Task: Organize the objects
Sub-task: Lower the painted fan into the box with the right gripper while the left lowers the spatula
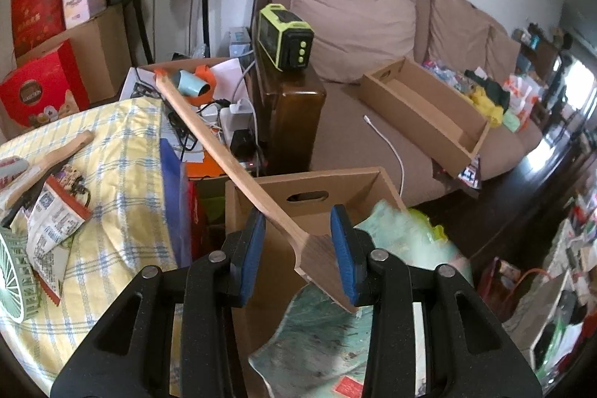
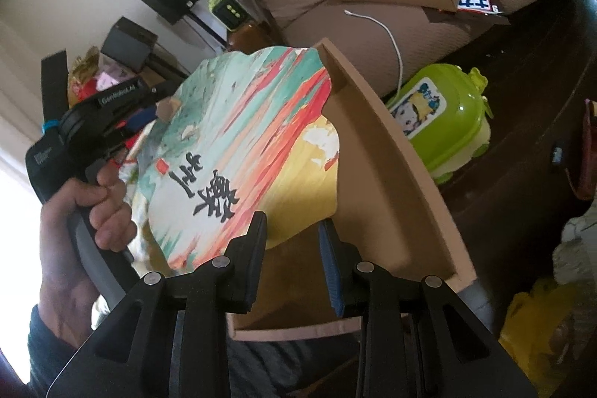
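Note:
My left gripper [image 1: 298, 248] has its jaws apart around the flat blade of a long wooden spatula [image 1: 224, 152]. The blade touches the right pad [image 1: 343, 248], and the handle points up and left over an open cardboard box [image 1: 354, 185]. A painted hand fan [image 2: 238, 144] with black characters lies tilted in that box [image 2: 377, 152]. My right gripper [image 2: 293, 248] is open just in front of the fan's lower edge, holding nothing. The left gripper's body and the hand on it [image 2: 93, 196] show at the left in the right wrist view.
A table with a yellow checked cloth [image 1: 123, 152] holds packets, a second wooden utensil [image 1: 48, 159] and a green fan. A brown sofa [image 1: 373, 122] carries a long cardboard tray [image 1: 425, 107] and a white cable. A green child's stool [image 2: 444, 122] stands on the dark floor.

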The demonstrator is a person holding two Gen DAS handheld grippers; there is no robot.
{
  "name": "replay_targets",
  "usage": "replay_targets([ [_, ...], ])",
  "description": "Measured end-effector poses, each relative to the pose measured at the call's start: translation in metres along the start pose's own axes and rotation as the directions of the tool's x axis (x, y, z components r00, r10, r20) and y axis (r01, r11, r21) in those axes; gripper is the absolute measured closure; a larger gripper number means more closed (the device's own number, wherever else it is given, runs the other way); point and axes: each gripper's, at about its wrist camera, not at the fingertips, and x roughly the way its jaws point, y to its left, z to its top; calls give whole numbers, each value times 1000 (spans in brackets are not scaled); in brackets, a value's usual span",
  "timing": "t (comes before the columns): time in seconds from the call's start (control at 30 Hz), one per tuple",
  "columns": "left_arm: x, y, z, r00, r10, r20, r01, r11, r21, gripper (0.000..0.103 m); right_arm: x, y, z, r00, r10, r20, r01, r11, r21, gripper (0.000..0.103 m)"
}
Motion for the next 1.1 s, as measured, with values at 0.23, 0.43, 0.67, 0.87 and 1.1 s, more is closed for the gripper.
replay_targets([
  [0.23, 29, -27, -17, 997, 19, -77, -11, 995, 100, 78, -7, 1, 1, 1000, 2, 20, -2, 999, -39, 81],
  [0.43, 39, -34, -32, 992, 20, -122, -5, 993, 117, 78, -4, -22, 2, 1000, -15, 6, 15, 999, 39, 81],
  [0.67, 13, -26, -29, 992, 45, -117, -25, 986, 164, 78, -1, -20, 0, 1000, -13, -6, 13, 999, 38, 81],
  [0.87, -1, 16, 7, 986, 158, -57, -147, 975, 167, 67, 2, -20, -1, 1000, -14, -18, 15, 999, 42, 81],
  [1.1, 33, 78, 64, 961, 235, -143, -232, 972, 36, 59, 3, -24, -2, 1000, -16, -13, 17, 998, 58, 81],
])
